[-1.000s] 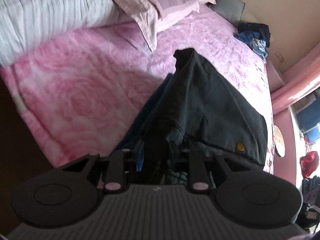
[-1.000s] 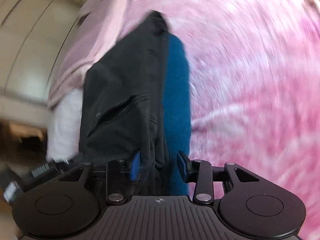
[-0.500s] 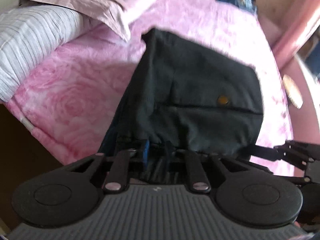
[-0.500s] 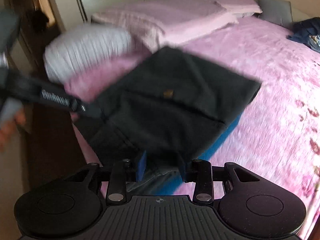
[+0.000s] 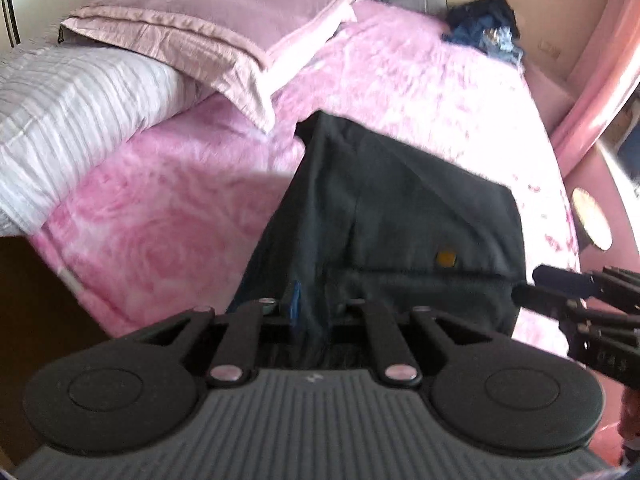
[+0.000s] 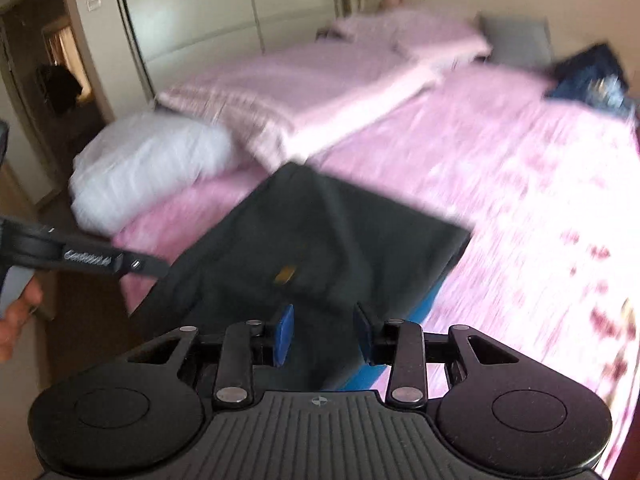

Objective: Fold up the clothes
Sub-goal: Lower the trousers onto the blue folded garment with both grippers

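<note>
The dark garment [image 5: 400, 216], a near-black folded slab with a small brass button and a blue layer peeking from under it, hangs low over the pink bedspread [image 5: 160, 208], so this looks like the set-down step of the fold. The left gripper [image 5: 316, 312] pinches its near edge, while the right gripper [image 6: 323, 332] has fingers spread around the cloth, apparently not clamping. Next call: lower it flat, then release cleanly near the pillows [image 5: 80, 100].

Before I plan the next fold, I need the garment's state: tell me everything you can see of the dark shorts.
The dark shorts look like black woven cloth, with a seamed pocket bearing a brass-coloured button. They spread out over the pink floral bedspread. The left gripper is shut on the near edge; the right gripper straddles the cloth with its jaws apart. Blue fabric peeks out underneath.
</note>
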Tool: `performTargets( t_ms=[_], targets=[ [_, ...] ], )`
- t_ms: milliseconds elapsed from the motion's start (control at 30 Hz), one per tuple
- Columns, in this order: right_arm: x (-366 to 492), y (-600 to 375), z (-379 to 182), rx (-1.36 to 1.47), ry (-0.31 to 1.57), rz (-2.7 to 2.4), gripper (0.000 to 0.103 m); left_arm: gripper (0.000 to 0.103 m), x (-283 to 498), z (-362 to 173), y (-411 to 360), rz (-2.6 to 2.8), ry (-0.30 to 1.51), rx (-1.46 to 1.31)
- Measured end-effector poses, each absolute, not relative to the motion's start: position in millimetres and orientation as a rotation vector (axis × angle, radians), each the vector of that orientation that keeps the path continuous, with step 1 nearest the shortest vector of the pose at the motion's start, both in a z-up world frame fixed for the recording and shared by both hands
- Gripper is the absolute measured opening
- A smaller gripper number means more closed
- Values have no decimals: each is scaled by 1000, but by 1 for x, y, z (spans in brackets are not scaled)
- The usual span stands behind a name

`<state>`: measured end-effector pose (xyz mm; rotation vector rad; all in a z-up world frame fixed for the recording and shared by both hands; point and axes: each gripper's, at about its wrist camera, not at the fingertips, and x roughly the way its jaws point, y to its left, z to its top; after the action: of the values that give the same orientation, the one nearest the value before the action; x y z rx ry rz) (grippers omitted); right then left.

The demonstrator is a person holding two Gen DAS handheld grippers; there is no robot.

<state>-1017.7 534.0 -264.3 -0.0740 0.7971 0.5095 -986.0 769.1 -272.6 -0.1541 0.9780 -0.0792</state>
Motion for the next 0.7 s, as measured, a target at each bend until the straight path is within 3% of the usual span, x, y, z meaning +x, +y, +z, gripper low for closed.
performTargets(
  t_ms=[100, 167, 300, 367, 467, 700],
  targets=[
    [-1009, 536, -285, -154, 819, 481, 38, 9, -974, -295, 764, -82, 1030, -112],
    [-1004, 536, -307, -188, 860, 479, 38, 3, -970, -310, 764, -71, 1066, -108],
    [-990, 517, -282, 7, 882, 500, 38, 5, -958, -292, 779, -94, 1041, -190],
    [-972, 497, -269, 186, 879, 456, 38, 22, -939, -283, 788, -113, 1011, -251],
    [-934, 463, -268, 448, 889, 343, 38, 31, -895, -278, 804, -154, 981, -358],
    [-860, 415, -318, 966, 975, 200, 38, 36, -805, -318, 821, -227, 1031, -608]
  ],
)
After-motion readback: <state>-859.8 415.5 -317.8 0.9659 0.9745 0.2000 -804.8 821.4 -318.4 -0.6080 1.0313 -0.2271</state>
